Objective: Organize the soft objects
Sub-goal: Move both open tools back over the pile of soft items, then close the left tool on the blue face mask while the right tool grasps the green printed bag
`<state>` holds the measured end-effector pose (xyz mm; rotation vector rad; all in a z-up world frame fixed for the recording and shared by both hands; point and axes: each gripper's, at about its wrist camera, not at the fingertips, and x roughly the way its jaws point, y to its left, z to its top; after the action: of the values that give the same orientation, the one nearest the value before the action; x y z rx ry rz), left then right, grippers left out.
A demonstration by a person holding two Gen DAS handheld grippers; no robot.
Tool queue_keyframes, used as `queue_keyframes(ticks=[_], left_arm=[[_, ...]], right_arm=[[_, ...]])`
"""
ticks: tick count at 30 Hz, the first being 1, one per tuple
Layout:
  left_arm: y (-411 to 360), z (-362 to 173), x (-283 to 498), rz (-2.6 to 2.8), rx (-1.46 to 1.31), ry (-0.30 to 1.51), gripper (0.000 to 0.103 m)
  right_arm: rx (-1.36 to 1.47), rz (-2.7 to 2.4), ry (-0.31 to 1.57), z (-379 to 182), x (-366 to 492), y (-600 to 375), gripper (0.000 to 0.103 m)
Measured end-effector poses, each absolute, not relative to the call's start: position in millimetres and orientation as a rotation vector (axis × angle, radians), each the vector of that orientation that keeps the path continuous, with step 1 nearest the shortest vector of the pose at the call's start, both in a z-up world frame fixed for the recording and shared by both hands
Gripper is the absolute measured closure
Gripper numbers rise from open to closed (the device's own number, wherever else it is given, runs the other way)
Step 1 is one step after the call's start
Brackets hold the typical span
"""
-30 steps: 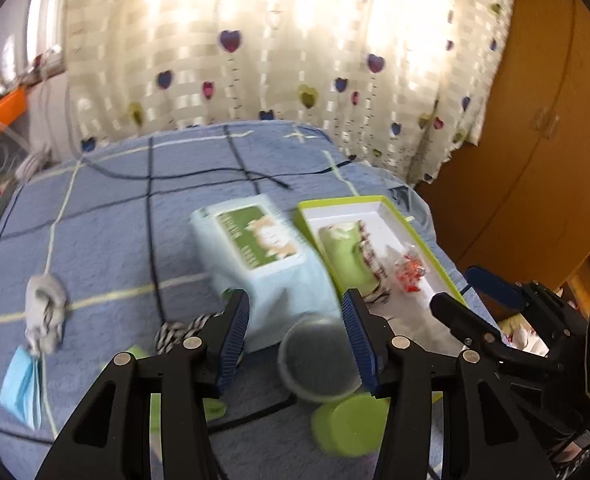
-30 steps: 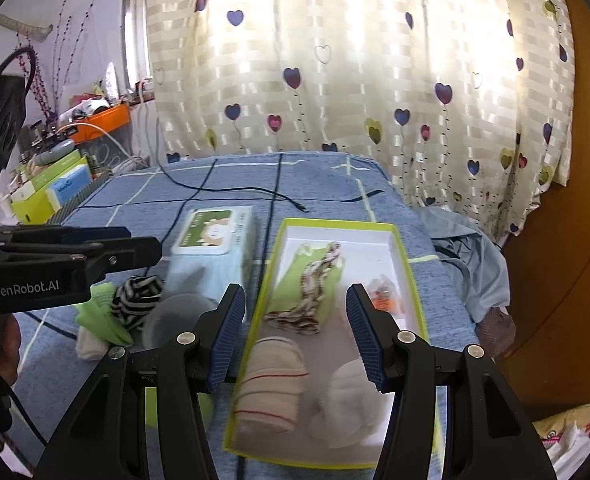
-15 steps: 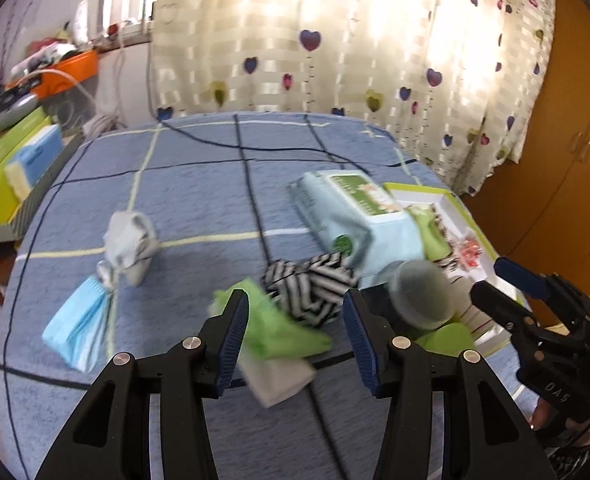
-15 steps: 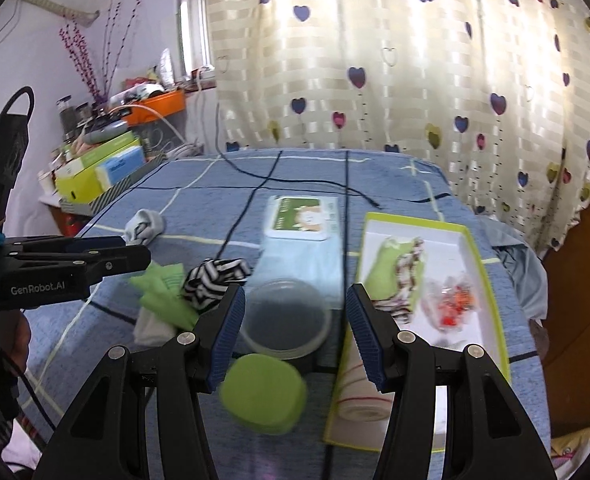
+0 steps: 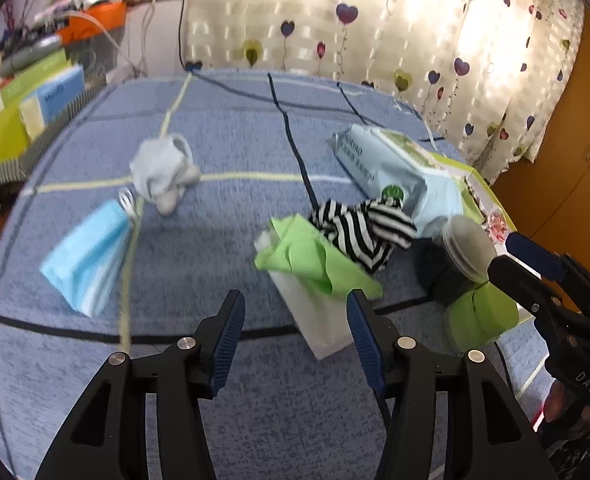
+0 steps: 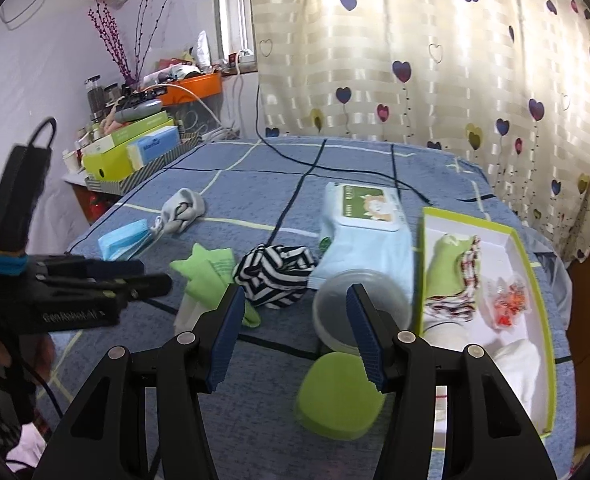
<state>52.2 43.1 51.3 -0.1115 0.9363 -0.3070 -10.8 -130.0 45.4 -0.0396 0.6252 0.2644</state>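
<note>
My left gripper hovers low over the blue bedspread, its jaws opening and gripping nothing. A green cloth on a white cloth lies just ahead of its right finger. A black-and-white striped sock sits beyond them. A grey sock and a blue face mask lie to the left. My right gripper is open and empty above the striped sock. The green-rimmed tray on the right holds a green sock and white socks.
A wipes pack lies beside the tray. A clear round container and its green lid sit under my right gripper. A black cable crosses the bed. Boxes crowd the shelf on the left, and a wooden wardrobe stands on the right.
The left gripper swung left and down from the wipes and tray to the green cloth and opened slightly. The right gripper shifted left from over the tray to the container and striped sock.
</note>
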Motion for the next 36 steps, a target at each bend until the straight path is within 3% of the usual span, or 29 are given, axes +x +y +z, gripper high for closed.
queue_keyframes(ticks=[32,35,36], left_arm=[[150,38,68,-0.081,-0.160,0.898,0.050],[155,37,72,-0.065,-0.142,0.896,0.050],[157,38,74,-0.058,-0.136,0.893,0.050]], right_arm=[[-0.196,0.362,0.787,-2,46,-41,0.050],[-0.193,0.361,0.778,-2,45,-42,0.072],[-0.191,0.362,0.775,-1,45,-43,0.073]])
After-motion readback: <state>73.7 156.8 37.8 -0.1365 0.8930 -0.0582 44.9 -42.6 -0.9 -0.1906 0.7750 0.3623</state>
